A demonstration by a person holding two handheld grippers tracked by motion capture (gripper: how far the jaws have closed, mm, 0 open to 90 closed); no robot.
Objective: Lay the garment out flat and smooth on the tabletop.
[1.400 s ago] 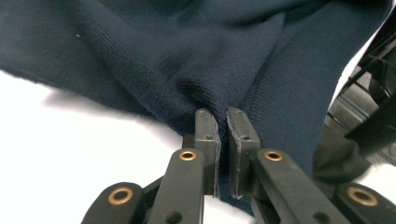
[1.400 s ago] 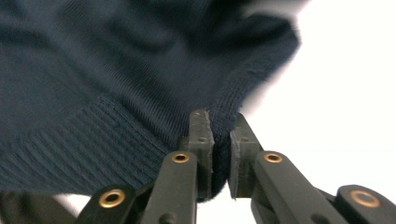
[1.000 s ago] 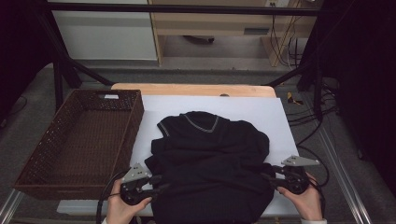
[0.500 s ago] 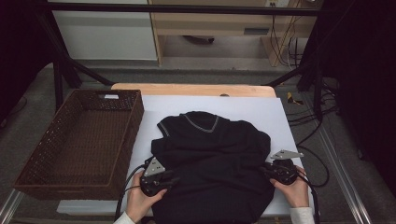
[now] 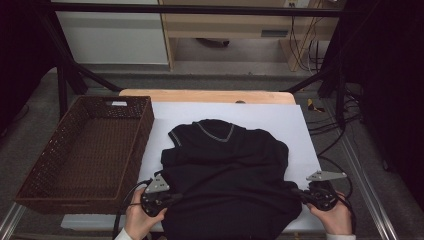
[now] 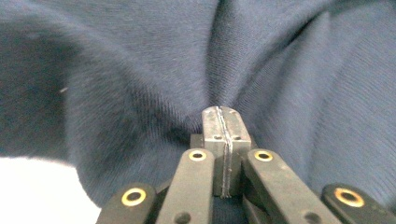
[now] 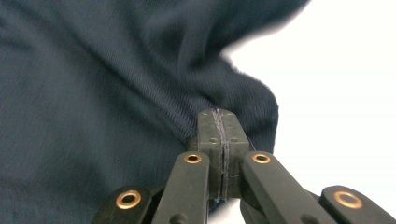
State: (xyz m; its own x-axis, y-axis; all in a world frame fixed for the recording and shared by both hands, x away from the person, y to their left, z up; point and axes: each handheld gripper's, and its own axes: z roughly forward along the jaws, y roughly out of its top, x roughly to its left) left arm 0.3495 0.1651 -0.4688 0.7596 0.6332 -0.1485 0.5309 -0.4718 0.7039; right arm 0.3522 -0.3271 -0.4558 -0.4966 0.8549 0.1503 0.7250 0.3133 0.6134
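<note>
The dark sweater (image 5: 227,175) lies on the white table (image 5: 280,117), beside the wicker basket (image 5: 85,150). In the left gripper view, the left gripper (image 6: 223,114) has just closed, pinching its cloth. In the right gripper view, the right gripper (image 7: 219,116) likewise pinches its edge.

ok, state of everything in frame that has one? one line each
dark knit V-neck sweater: lying partly folded and bunched on the white sheet, near edge pinched at both sides
left gripper: jaws just closed, shut on the sweater's fabric
right gripper: jaws just closed, shut on the sweater's edge
brown wicker basket: empty, upright, left of the sheet
white sheet: flat on the wooden table
</note>
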